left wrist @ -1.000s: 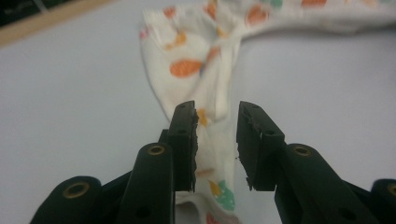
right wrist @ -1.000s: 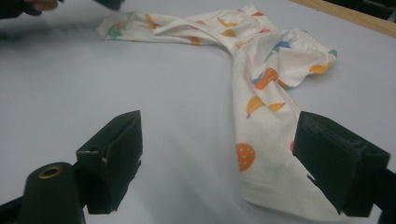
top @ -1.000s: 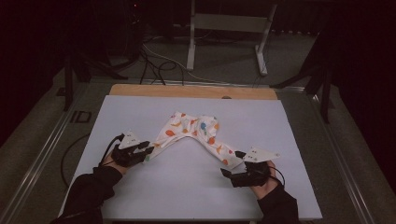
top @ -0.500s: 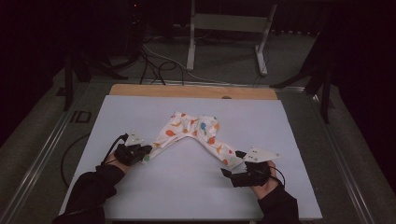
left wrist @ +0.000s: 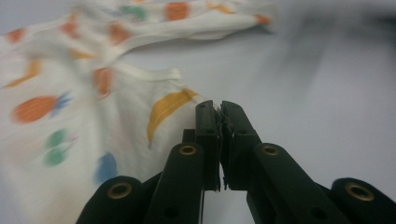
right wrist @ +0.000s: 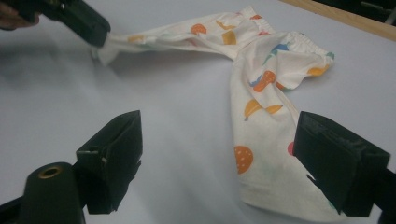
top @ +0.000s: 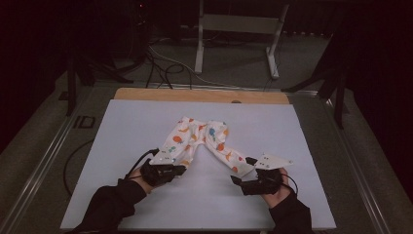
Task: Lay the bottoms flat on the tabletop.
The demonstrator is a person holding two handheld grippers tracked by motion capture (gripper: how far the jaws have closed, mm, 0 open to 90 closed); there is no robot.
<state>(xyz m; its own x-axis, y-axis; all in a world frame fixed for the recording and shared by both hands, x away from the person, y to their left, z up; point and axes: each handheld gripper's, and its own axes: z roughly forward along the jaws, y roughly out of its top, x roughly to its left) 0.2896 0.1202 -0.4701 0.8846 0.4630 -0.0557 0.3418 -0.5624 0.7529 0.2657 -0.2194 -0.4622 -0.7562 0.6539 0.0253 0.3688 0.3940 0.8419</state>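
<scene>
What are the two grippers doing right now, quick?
Left gripper: shut on a leg cuff of the patterned pants.
Right gripper: open, holding nothing, by the other leg.

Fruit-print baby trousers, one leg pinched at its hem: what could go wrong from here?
1. The left gripper is shut on just the hem corner of the baby trousers; a pull might slip it free.
2. The right gripper is open beside the other leg, so dragging may pull the whole garment across the white mat instead of straightening it.

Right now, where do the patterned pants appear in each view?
High view: pants at table centre, legs spread toward both grippers.
Left gripper view: upper left, cuff pinched in the shut jaws.
Right gripper view: centre right.
Shared landmark: left gripper clamping the cuff.
</scene>
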